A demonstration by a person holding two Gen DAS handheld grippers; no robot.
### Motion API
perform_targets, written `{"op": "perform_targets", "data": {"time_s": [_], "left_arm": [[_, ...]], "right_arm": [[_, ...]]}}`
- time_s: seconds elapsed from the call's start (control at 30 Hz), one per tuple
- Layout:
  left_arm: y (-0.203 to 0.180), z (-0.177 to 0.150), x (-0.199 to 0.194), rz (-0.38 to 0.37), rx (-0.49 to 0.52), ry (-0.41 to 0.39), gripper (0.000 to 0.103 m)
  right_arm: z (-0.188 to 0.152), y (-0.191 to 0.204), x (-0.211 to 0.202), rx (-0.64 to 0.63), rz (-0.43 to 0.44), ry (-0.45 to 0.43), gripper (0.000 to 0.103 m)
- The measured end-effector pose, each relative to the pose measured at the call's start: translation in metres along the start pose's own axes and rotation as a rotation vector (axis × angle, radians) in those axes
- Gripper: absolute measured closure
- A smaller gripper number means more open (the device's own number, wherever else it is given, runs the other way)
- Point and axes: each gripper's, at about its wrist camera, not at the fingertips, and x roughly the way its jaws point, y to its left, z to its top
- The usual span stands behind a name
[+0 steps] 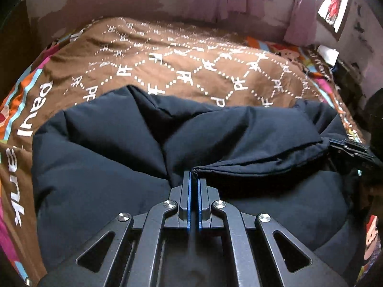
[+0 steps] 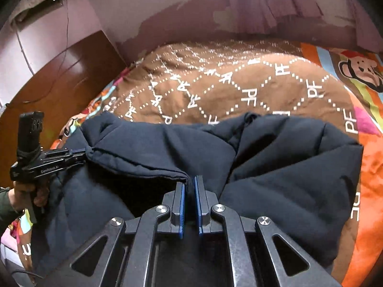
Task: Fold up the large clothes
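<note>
Garment: one dark navy padded jacket, bulky and creased, lying on the near part of the bed; several puffy panels show, and one flap of it is lifted across the middle.
Held edge: one folded hem runs between the two grippers, its left end at the left gripper's tips and its right end at the right gripper's tips.
Left gripper: one, blue-lined jaws pressed nearly together, pinching the pointed corner of the jacket's hem; from the right wrist view it appears at the left side, clamped on the same flap.
Right gripper: one, jaws drawn close with a thin gap, nipping the other corner of the hem.
Hand: one in view, wrapped round the left gripper's handle, with a dark green sleeve behind it.
Bedspread: one, brown with a white dotted diamond grid and repeated letters, bordered in orange, pink and blue stripes; one cartoon monkey face shows clearly on its right border.
Headboard: one glossy wooden panel at the bed's left.
Window: one, bright, top right, with purple curtains beside it.
</note>
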Motion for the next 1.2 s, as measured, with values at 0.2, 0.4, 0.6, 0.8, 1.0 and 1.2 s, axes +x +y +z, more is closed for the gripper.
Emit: {"op": "perform_targets", "data": {"time_s": [0.2, 0.4, 0.6, 0.8, 1.0, 1.2], "left_arm": [[0.001, -0.007, -0.023, -0.04, 0.0, -0.114, 0.099], [0.004, -0.007, -0.068, -0.087, -0.036, -0.312, 0.094], [-0.016, 0.027, -0.085, -0.137, -0.048, -0.381, 0.094], [-0.028, 0.064, -0.035, -0.267, -0.076, -0.213, 0.094], [-0.044, 0.05, -0.007, -0.29, 0.057, -0.105, 0.094], [-0.04, 0.022, 0.025, -0.2, 0.135, 0.09, 0.096]], "right_arm": [[-0.001, 0.002, -0.011, 0.015, 0.011, -0.025, 0.086], [0.007, -0.001, -0.05, 0.094, 0.119, -0.184, 0.059], [0.036, 0.002, -0.04, 0.207, 0.208, -0.229, 0.059], [0.052, 0.003, -0.002, 0.305, 0.248, -0.168, 0.068], [0.041, 0.001, 0.025, 0.294, 0.227, -0.042, 0.078], [0.031, -0.003, 0.038, 0.224, 0.153, 0.107, 0.092]]}}
